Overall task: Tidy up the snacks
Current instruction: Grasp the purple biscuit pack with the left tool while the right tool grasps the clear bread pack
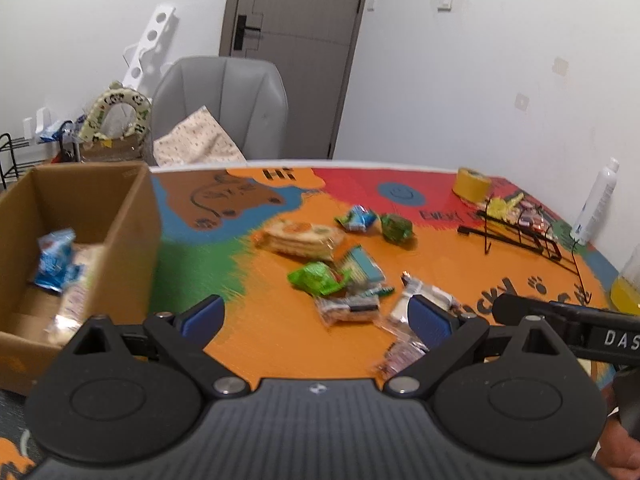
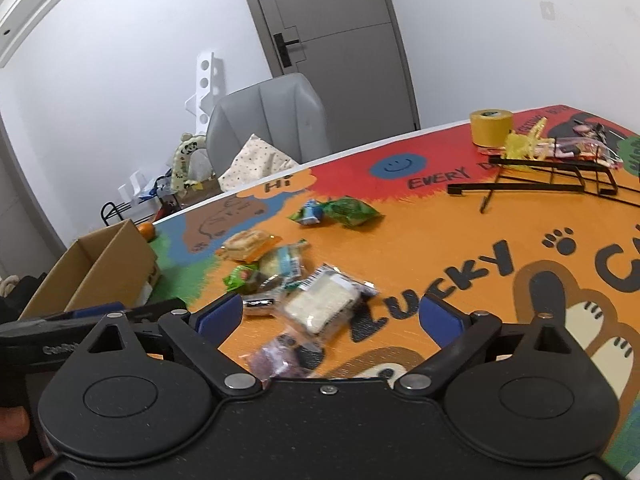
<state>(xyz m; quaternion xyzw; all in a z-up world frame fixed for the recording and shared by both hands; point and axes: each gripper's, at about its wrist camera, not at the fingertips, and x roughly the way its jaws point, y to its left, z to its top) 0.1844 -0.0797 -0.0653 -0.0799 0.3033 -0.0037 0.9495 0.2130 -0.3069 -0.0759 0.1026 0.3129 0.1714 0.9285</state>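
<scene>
Both the left claw [image 1: 316, 316] and right claw [image 2: 330, 316] hang spread and empty above snack packets [image 2: 320, 300] scattered on the surface [image 2: 420, 248]; next, I judge, grip one and carry it to the cardboard box [image 1: 100, 200]

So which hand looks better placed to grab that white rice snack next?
Probably the right. The right gripper is open with the white rice snack lying between its fingers. The left gripper, also open, points at other packets nearer the box.
</scene>
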